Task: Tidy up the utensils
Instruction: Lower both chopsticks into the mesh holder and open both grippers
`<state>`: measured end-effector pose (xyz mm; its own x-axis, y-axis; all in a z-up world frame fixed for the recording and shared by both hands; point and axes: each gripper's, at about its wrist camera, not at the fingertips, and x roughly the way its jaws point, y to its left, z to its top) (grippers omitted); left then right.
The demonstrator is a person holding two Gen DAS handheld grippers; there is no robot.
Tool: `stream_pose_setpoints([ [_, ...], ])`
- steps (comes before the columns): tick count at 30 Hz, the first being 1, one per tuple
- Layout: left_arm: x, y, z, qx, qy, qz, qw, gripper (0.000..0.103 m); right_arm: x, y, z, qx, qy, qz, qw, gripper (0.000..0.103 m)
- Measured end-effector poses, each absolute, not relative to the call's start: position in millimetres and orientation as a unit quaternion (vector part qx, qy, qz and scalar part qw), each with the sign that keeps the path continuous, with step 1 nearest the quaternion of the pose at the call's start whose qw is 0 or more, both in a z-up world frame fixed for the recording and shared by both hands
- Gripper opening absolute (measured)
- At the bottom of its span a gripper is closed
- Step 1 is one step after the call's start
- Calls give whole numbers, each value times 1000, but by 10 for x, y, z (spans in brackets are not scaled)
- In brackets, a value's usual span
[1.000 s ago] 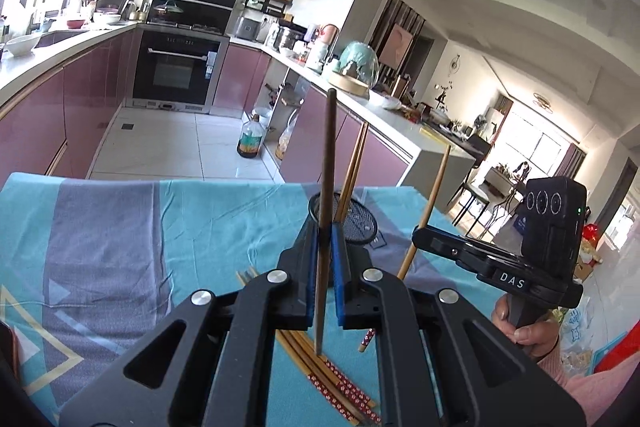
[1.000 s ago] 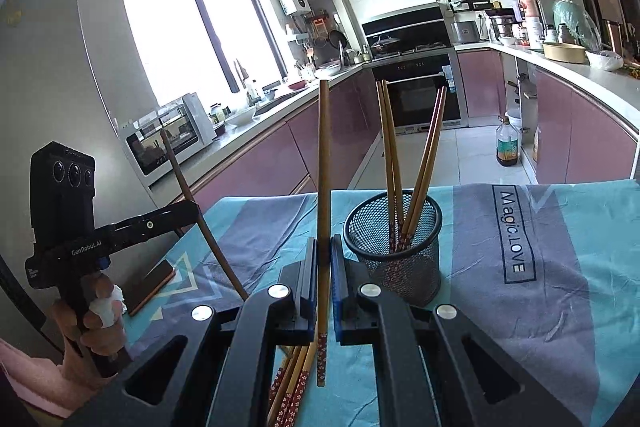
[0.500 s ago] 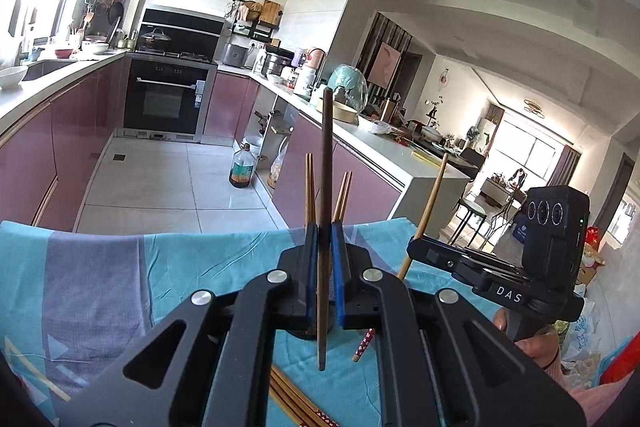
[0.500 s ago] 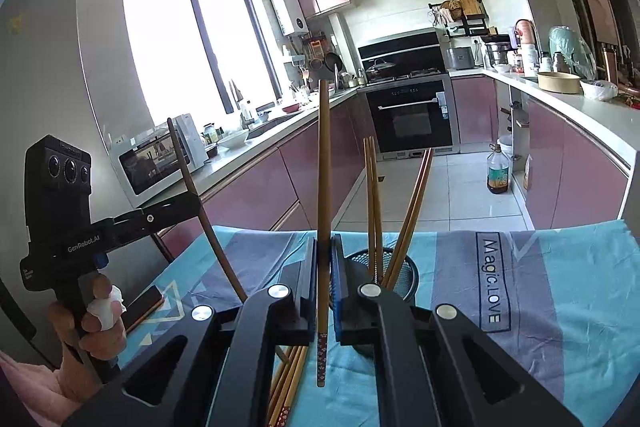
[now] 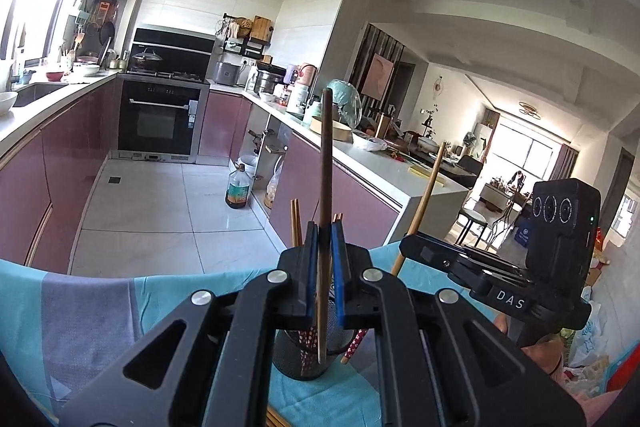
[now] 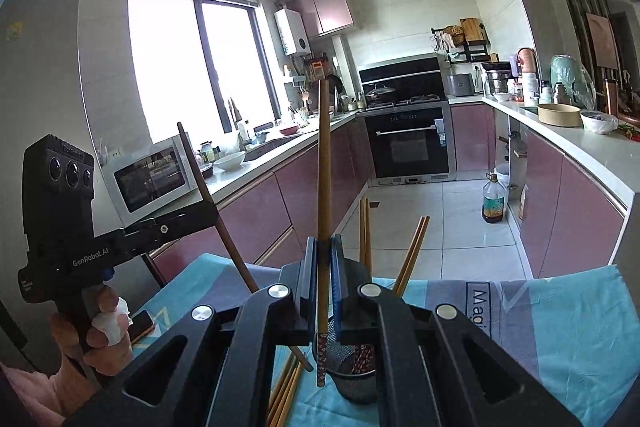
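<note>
Left gripper point(image 5: 324, 275) is clamped on a dark chopstick point(image 5: 326, 163), held upright with its tip low over the near side of the mesh holder point(image 5: 298, 359) on the bench point(image 5: 88, 311); loose chopsticks point(image 6: 286, 391) lie just left of that holder. Right gripper point(image 6: 323, 283) is pinched on a lighter chopstick point(image 6: 323, 163) with a patterned end, also hanging near the rim; looks like the drop-in step, so next each tip needs lining up inside the rim before letting go.
</note>
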<state>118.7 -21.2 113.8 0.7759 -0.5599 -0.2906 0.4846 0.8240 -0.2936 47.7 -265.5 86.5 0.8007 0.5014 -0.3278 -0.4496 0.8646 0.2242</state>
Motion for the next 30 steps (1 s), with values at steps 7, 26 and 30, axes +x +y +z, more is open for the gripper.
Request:
stream_pose_setpoints([
  [7,1264,-343,1168,-92,180,-272,941,7,604,-2665,876,66,188,240,950,5],
  [26,1370,-632,822,-51,244,-265,931,7,857,-2621,456,69,249,218,941,5],
  [30,1400,-623,769,-36,261,-268,927,7,913,-2610,345,66,273,215,935,5],
])
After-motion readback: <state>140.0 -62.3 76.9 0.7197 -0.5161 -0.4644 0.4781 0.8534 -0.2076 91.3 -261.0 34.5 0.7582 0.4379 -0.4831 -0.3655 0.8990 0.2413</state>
